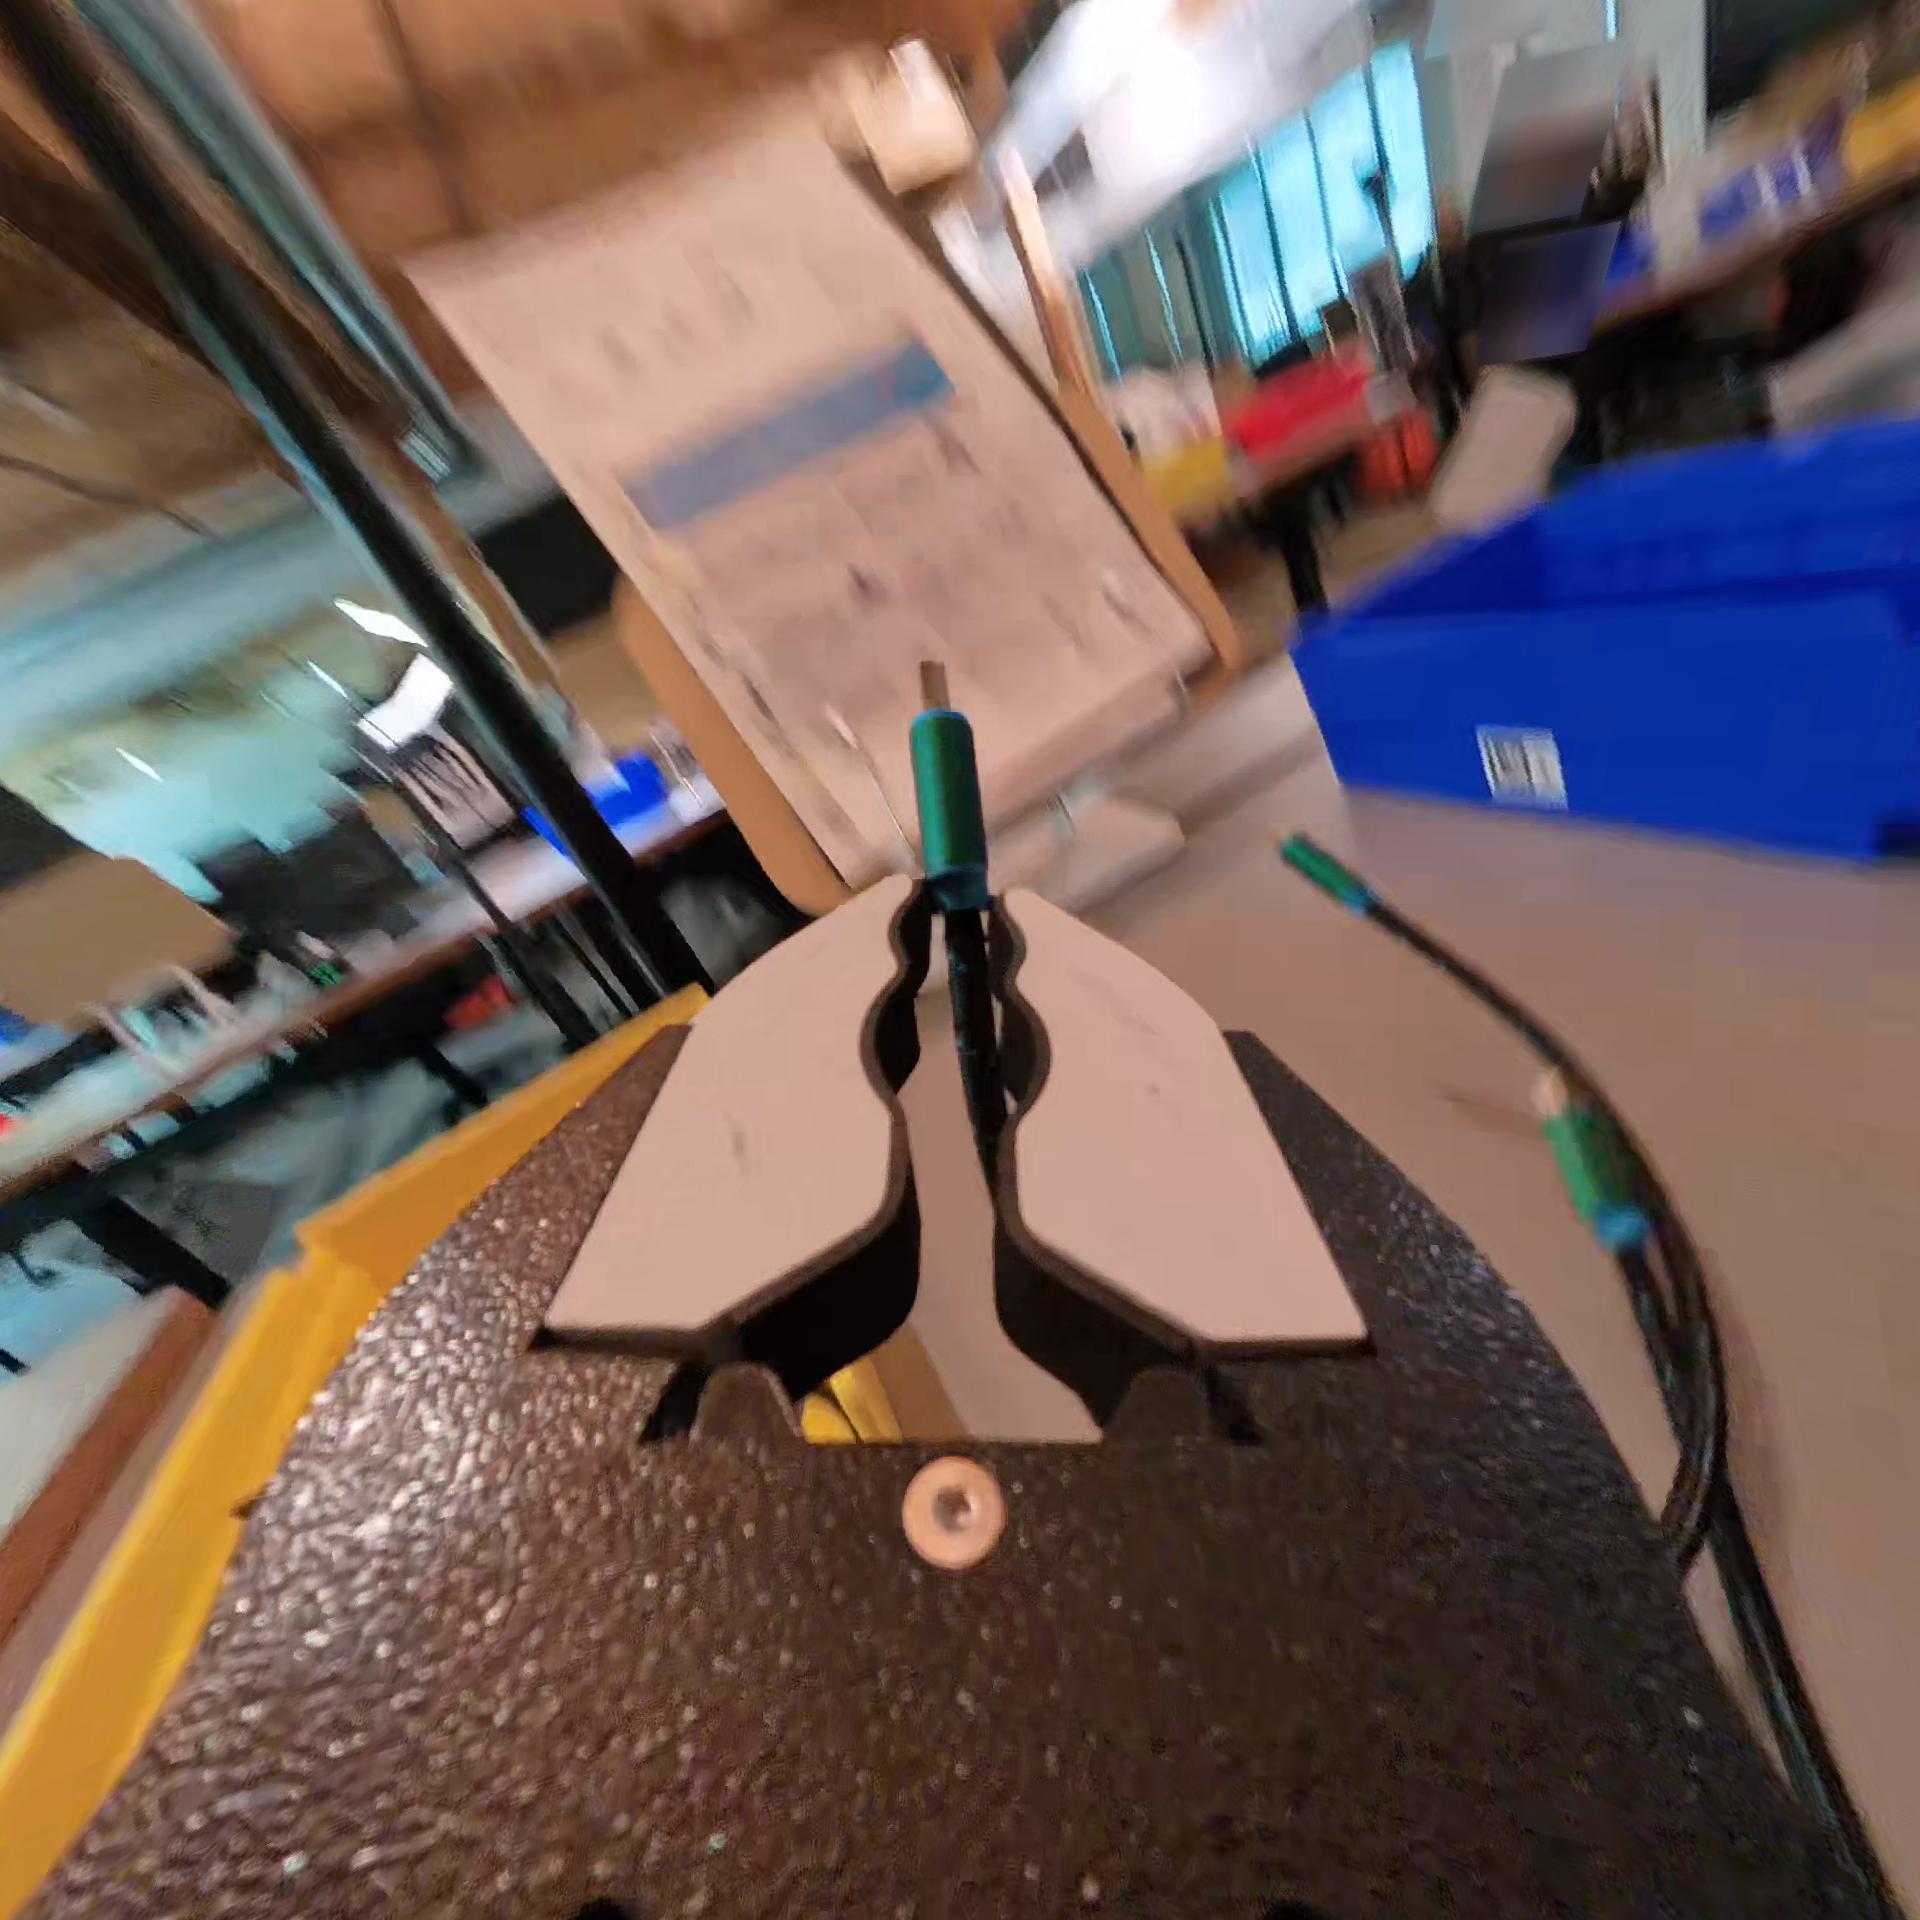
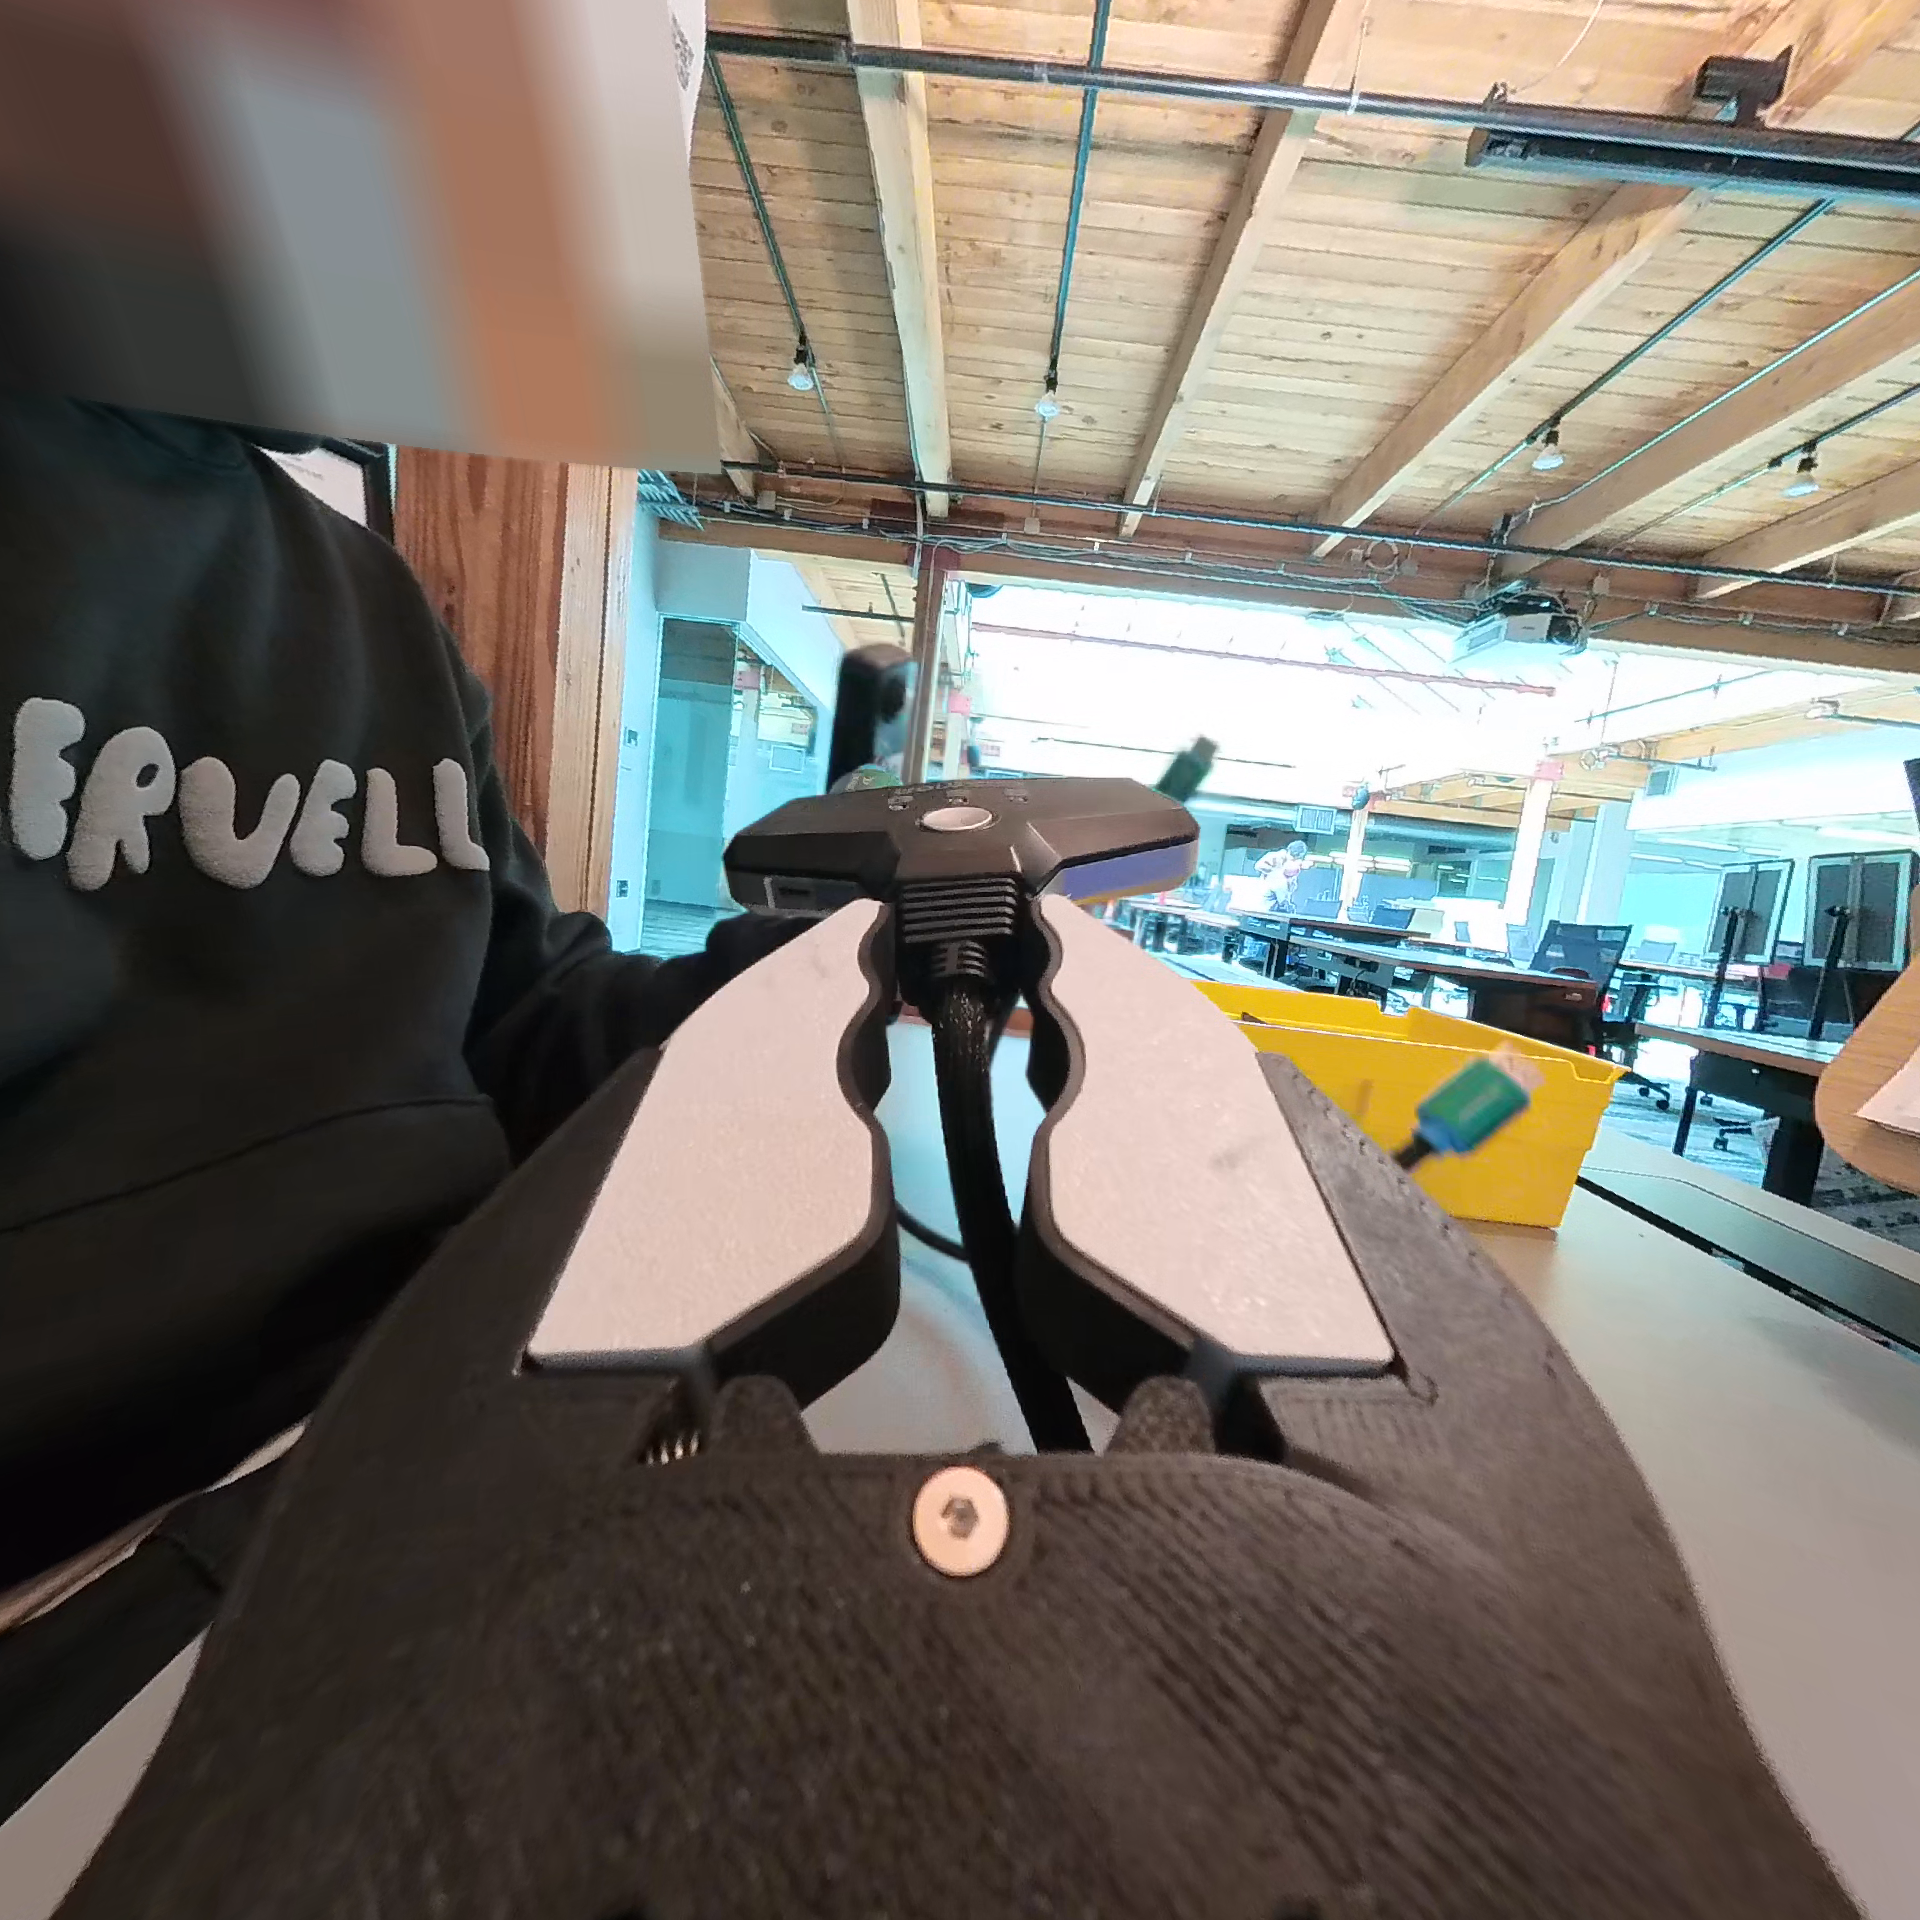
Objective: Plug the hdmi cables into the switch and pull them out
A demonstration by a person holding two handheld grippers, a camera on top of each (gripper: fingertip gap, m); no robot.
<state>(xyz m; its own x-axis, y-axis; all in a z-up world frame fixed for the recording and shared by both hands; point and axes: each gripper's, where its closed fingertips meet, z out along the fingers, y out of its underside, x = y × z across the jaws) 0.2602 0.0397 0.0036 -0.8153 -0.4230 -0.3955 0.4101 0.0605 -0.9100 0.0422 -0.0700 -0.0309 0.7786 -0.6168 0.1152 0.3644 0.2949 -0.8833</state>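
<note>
My left gripper (image 1: 954, 896) is shut on the black cable just behind a green HDMI plug (image 1: 945, 800), which points up and away, held in the air. Two more green plugs lie on the grey table to the right, one far (image 1: 1325, 871) and one nearer (image 1: 1590, 1169). My right gripper (image 2: 958, 925) is shut on the ribbed neck of the black HDMI switch (image 2: 961, 836), held level above the table with its braided cable (image 2: 977, 1143) running back between the fingers. A blurred green plug (image 2: 1190, 771) shows just behind the switch, apart from it. Another green plug (image 2: 1470, 1112) shows at the right.
A blue bin (image 1: 1662, 665) stands at the back right of the table (image 1: 1558, 987). A yellow bin (image 2: 1434, 1081) is beyond the right gripper. A tilted board with a paper sheet (image 1: 831, 499) stands behind. A person in a dark hooded top (image 2: 208, 935) is at the left.
</note>
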